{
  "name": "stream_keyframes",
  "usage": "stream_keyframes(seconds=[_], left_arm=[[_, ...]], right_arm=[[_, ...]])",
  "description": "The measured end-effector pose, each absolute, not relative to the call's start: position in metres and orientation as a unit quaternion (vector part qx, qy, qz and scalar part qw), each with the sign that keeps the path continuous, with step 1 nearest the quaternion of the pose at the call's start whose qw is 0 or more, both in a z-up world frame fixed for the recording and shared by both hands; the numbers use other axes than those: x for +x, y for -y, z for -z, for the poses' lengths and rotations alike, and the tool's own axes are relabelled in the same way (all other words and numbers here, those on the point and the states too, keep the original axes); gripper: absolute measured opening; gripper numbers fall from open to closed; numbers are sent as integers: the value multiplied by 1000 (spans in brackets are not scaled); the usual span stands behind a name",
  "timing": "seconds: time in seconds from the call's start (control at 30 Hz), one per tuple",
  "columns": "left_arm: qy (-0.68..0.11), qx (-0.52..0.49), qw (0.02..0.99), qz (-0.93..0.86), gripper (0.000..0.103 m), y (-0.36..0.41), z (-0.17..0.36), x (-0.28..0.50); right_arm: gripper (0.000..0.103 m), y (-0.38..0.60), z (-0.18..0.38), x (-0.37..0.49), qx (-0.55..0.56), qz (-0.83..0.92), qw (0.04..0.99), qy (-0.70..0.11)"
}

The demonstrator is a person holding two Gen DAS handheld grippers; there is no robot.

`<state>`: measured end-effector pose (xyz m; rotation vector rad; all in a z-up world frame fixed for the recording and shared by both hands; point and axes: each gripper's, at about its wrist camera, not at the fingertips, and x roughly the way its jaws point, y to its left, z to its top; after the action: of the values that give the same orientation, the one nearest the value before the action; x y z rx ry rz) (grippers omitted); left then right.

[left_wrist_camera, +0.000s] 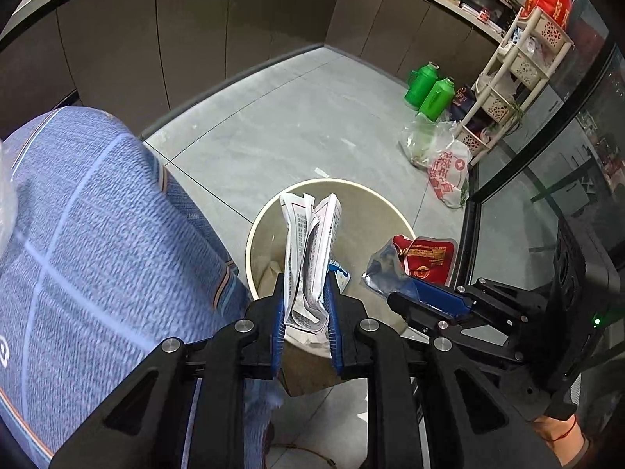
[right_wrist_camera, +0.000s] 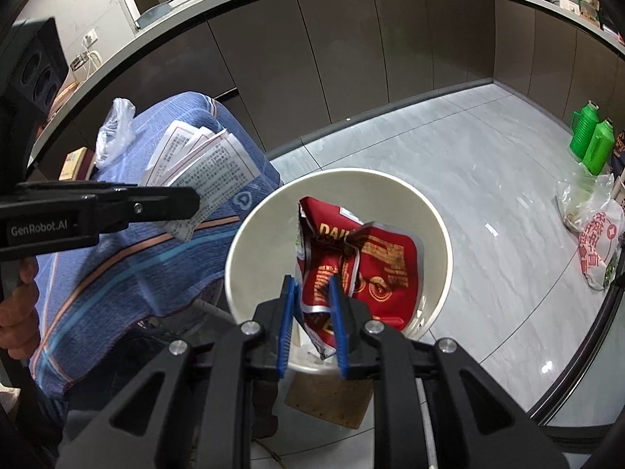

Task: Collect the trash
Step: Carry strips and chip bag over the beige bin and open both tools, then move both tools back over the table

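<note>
The bin [right_wrist_camera: 437, 234] is cream-white inside and out. Above its mouth hangs a white leaflet [left_wrist_camera: 308, 258] covered in fine black print, and a red pouch [right_wrist_camera: 375, 269] with gold lettering and a silver edge. Both grippers — left gripper [left_wrist_camera: 304, 312], right gripper [right_wrist_camera: 312, 308] — are black with blue pads. Beside the bin, a blue cloth [left_wrist_camera: 97, 234] carries thin white and orange stripes. Beyond the bin the floor [right_wrist_camera: 488, 148] is pale grey, marbled, and two bright green flasks [left_wrist_camera: 429, 90] stand against dark brown cabinet fronts [right_wrist_camera: 351, 47].
</note>
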<state>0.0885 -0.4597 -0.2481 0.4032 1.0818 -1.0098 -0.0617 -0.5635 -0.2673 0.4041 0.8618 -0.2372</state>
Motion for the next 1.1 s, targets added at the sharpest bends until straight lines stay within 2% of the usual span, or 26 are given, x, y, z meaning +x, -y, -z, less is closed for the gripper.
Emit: stream_keyframes(seconds=[0.1, 0.17, 0.2, 0.23, 0.27, 0.3, 0.37, 0.4, 0.47, 0.73, 1.1], left_arm=[[-490, 189, 719, 455, 19, 467, 253, 89], [-487, 192, 721, 455, 23, 471, 255, 90], [-484, 196, 721, 456, 36, 474, 256, 89], [-480, 198, 722, 457, 46, 475, 256, 89], [-474, 200, 727, 455, 64, 475, 256, 88], [-458, 204, 739, 449, 73, 475, 255, 87], [-445, 213, 748, 444, 83, 475, 254, 86], [-442, 215, 750, 442, 89, 475, 254, 86], [-438, 214, 755, 438, 95, 474, 252, 85], [-443, 199, 761, 430, 95, 464, 241, 87], [-421, 174, 788, 413, 95, 420, 185, 79]], right_arm=[[24, 566, 272, -60, 178, 116, 885, -413], [41, 567, 274, -60, 169, 118, 886, -415], [57, 566, 275, -61, 162, 119, 888, -413], [64, 566, 275, -61, 157, 120, 890, -412], [67, 564, 275, -62, 149, 119, 892, -409], [73, 561, 275, -64, 142, 117, 895, -407], [82, 558, 275, -66, 131, 117, 899, -401], [90, 556, 275, -67, 126, 117, 901, -399], [98, 553, 275, -68, 124, 112, 902, -398], [100, 548, 270, -69, 131, 109, 898, -405], [100, 527, 215, -76, 125, 104, 913, -375]])
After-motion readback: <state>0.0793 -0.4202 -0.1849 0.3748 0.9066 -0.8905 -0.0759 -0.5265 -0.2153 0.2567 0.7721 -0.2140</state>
